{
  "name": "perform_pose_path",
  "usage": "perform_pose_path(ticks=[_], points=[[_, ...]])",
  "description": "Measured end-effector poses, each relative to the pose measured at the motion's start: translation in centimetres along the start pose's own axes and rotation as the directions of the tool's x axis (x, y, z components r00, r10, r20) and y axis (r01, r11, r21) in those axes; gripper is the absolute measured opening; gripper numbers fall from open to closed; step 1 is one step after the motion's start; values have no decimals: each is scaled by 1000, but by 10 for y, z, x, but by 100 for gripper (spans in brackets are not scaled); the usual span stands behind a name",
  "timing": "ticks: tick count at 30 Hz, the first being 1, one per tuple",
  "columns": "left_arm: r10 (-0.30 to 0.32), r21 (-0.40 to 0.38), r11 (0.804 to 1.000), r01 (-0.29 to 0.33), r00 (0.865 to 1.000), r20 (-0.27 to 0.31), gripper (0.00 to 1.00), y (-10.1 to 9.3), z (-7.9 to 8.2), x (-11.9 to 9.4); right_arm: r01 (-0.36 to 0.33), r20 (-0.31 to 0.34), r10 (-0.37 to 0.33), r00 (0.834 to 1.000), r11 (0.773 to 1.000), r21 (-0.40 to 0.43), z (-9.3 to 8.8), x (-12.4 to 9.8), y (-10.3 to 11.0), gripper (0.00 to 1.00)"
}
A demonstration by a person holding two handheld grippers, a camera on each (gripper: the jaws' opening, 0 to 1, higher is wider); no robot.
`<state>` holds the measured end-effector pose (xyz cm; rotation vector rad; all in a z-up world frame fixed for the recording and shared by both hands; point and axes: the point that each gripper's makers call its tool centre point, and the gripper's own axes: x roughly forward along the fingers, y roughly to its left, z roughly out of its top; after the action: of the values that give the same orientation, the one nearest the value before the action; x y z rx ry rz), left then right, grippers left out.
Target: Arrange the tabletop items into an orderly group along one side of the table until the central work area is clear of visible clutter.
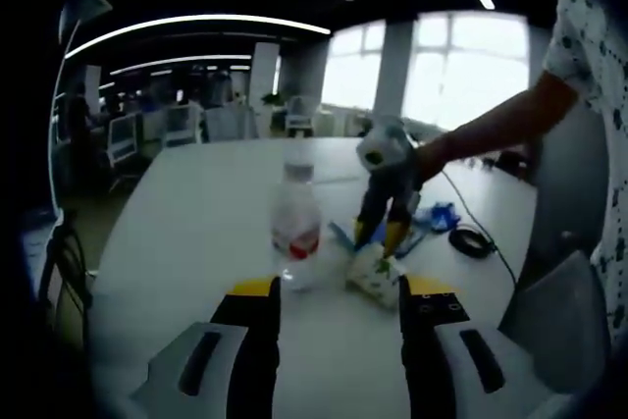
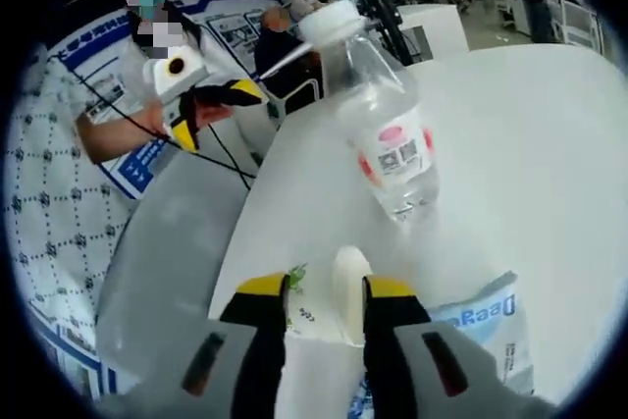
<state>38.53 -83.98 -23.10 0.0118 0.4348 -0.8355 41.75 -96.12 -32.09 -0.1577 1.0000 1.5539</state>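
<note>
Gripping a small white soft tissue pack with green print (image 2: 324,306), the right gripper (image 2: 326,293) has its yellow-tipped jaws narrowed around it, pack pinched between the pads. In the left gripper view that same gripper (image 1: 378,238) comes in from the right with its tips down on the pack (image 1: 373,277).

To do this step well: keep the pinch central on the pack so it doesn't fold out, lift just clear of the white tabletop (image 2: 549,174), and steer round the bottle rather than sliding into it.

Left gripper (image 1: 339,306) sits low over the table, jaws released and wide apart, nothing between them.

Just beside the pack lies a blue-and-white printed plastic pouch (image 2: 476,326). Next out is the clear plastic water bottle with white cap and red label (image 1: 295,228), near the pack, not touching. Beyond that, blue items (image 1: 437,215) and a coiled black cable (image 1: 473,240) sit toward the table's edge; too small to identify further.
</note>
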Motion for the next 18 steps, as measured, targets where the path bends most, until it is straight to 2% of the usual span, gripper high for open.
perform_pose_path(ticks=[6, 10, 18], points=[[-1, -2, 1000, 1, 1000, 1, 44, 1, 0, 2, -25, -5, 25, 1000, 999, 20, 0, 2, 2, 19], [-1, -3, 1000, 1, 1000, 3, 43, 1, 0, 3, -45, -12, 45, 999, 999, 7, 1, 2, 8, 12], [-4, -5, 1000, 4, 1000, 8, 42, -1, 1, 4, -72, -30, 72, 997, 997, 7, -1, 1, 22, 8]])
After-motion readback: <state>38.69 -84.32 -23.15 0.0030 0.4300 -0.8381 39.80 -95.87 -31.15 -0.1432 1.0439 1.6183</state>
